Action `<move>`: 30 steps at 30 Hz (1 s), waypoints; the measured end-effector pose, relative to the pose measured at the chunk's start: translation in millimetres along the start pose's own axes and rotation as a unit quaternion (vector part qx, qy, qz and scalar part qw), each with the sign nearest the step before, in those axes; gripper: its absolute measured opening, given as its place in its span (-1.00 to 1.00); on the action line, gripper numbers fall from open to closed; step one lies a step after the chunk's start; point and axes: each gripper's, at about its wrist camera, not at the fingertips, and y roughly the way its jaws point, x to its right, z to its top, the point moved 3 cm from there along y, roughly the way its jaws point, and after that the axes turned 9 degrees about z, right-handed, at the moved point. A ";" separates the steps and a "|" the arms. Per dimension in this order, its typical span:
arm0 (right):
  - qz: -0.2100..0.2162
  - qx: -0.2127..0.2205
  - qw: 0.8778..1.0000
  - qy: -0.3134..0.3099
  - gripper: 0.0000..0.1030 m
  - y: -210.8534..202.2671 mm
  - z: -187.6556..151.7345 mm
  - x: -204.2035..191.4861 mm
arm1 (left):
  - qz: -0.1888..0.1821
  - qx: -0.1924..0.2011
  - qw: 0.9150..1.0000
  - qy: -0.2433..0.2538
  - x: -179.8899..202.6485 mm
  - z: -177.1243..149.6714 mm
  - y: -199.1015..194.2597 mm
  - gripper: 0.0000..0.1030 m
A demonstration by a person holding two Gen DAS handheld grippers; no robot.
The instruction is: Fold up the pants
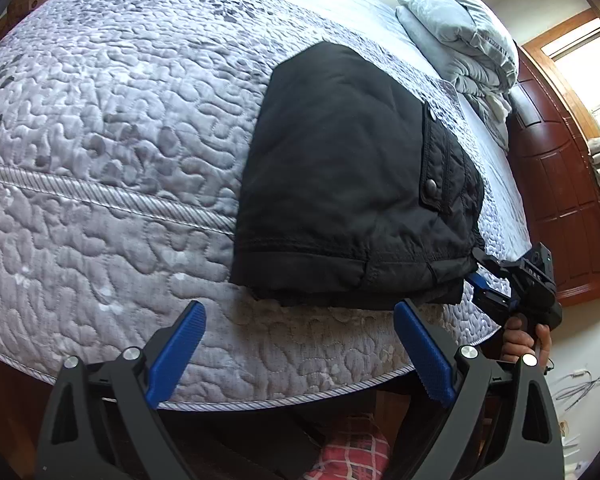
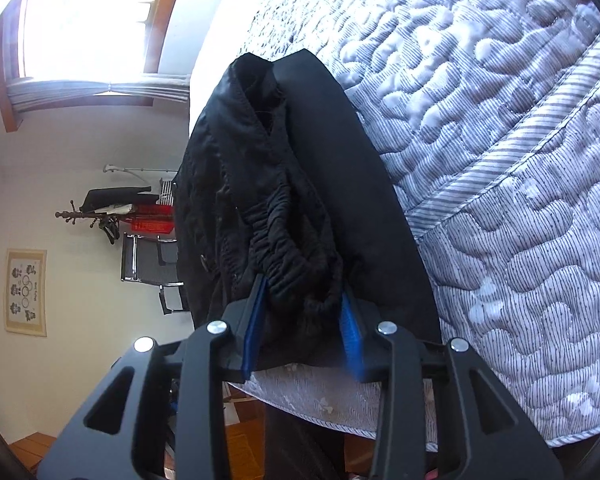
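A: If the right hand-held gripper, its pads around the bunched elastic waistband, pulls away while fabric snags, the fold could drag off the bed's near edge.

B: And the left hand-held gripper?

A: Spread wide, holding nothing, just short of that edge. The pants lie there as a thick black padded bundle, snap pocket up.

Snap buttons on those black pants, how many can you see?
2. One snap sits low on the pocket flap of the black pants; a smaller one is at the flap's upper end. More may be hidden in the folds.
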 end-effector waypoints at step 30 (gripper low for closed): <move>-0.032 0.039 0.994 -0.096 0.16 -67.7 -4.4 -41.3 | -0.260 -0.119 0.955 -0.075 -56.1 64.8 53.2 0.85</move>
